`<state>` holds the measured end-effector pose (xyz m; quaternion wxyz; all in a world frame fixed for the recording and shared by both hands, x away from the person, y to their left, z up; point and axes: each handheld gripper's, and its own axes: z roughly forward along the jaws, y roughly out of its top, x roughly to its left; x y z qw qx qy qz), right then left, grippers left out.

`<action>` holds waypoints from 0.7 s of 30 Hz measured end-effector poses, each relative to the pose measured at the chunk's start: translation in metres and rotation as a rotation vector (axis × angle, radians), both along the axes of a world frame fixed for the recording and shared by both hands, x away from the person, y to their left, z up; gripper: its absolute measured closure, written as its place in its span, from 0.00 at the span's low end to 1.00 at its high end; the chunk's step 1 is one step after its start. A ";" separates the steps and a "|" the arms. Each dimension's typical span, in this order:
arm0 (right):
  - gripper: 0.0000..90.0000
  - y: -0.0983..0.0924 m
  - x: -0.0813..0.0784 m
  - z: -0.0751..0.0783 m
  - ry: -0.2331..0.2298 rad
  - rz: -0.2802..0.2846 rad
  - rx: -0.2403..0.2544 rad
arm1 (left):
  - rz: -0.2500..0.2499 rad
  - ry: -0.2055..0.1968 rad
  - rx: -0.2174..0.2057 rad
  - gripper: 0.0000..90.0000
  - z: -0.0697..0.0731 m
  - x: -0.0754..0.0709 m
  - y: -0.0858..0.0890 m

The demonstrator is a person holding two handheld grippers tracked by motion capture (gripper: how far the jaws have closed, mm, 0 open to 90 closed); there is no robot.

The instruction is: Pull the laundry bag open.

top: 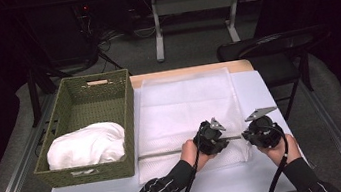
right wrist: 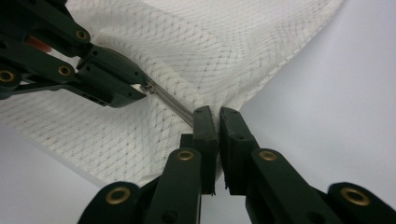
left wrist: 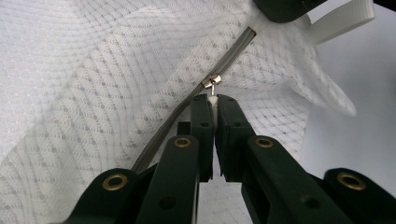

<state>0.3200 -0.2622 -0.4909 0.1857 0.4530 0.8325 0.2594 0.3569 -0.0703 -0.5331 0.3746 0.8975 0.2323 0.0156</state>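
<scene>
- Your left gripper [left wrist: 214, 100] is clenched on the small white pull tab [left wrist: 213, 99] of the metal zipper slider [left wrist: 210, 82], near the right end of the grey zipper [left wrist: 187, 100] on the white mesh laundry bag [top: 188, 111].
- Your right gripper [right wrist: 215, 112] is clamped on the bag's corner just beyond that zipper's end; hold it steady as the anchor.
- Draw the slider along the zipper line, away from the anchored corner, keeping the tape taut.
- Pull level with the zipper; I judge that tugging upward could slip the tab free.
</scene>
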 end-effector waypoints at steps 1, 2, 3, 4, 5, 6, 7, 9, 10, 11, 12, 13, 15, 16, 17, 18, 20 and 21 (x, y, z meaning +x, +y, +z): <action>0.96 0.000 0.000 0.000 0.000 -0.001 -0.004 | 0.008 0.000 -0.006 0.96 -0.001 -0.001 0.001; 0.96 -0.001 0.000 0.000 0.004 -0.002 -0.005 | 0.010 0.005 -0.005 0.96 -0.001 0.000 0.003; 0.96 -0.002 0.001 0.000 0.002 -0.004 -0.006 | 0.019 0.005 -0.010 0.96 -0.002 -0.001 0.005; 0.96 -0.002 0.001 -0.001 0.005 -0.011 -0.003 | 0.017 0.009 -0.005 0.96 -0.002 0.000 0.007; 0.96 -0.002 0.001 -0.001 0.007 -0.016 -0.002 | 0.025 0.005 -0.006 0.96 -0.002 0.000 0.009; 0.96 -0.002 0.001 -0.001 0.007 -0.017 -0.005 | 0.024 0.007 -0.004 0.96 -0.002 0.000 0.011; 0.96 -0.003 0.001 -0.001 0.008 -0.017 -0.004 | 0.026 0.007 0.001 0.96 -0.002 0.000 0.013; 0.96 -0.003 0.001 -0.001 0.008 -0.017 -0.007 | 0.030 0.005 0.005 0.96 -0.001 -0.001 0.016; 0.96 -0.003 0.002 -0.001 0.004 -0.013 -0.009 | 0.031 0.002 0.005 0.96 0.000 -0.001 0.018; 0.96 -0.003 0.002 -0.001 0.004 -0.012 -0.007 | 0.034 0.002 0.004 0.96 0.000 -0.002 0.020; 0.96 -0.003 0.002 -0.001 0.008 -0.015 -0.009 | 0.036 0.000 0.005 0.96 0.001 -0.002 0.022; 0.96 -0.003 0.002 -0.002 0.010 -0.018 -0.010 | 0.039 0.002 0.008 0.96 0.001 -0.002 0.023; 0.96 -0.003 0.002 -0.002 0.012 -0.020 -0.010 | 0.045 0.004 0.011 0.96 0.000 -0.003 0.027; 0.96 -0.004 0.002 -0.002 0.011 -0.019 -0.015 | 0.044 0.001 0.015 0.96 0.000 -0.003 0.028; 0.96 -0.004 0.003 -0.003 0.012 -0.020 -0.015 | 0.051 0.005 0.015 0.96 0.000 -0.003 0.030; 0.96 -0.004 0.003 -0.003 0.015 -0.024 -0.014 | 0.057 0.004 0.014 0.96 0.000 -0.003 0.032; 0.96 -0.005 0.003 -0.003 0.016 -0.024 -0.012 | 0.063 0.004 0.019 0.96 0.001 -0.003 0.038; 0.96 -0.005 0.003 -0.003 0.019 -0.026 -0.014 | 0.065 0.004 0.022 0.96 0.001 -0.003 0.040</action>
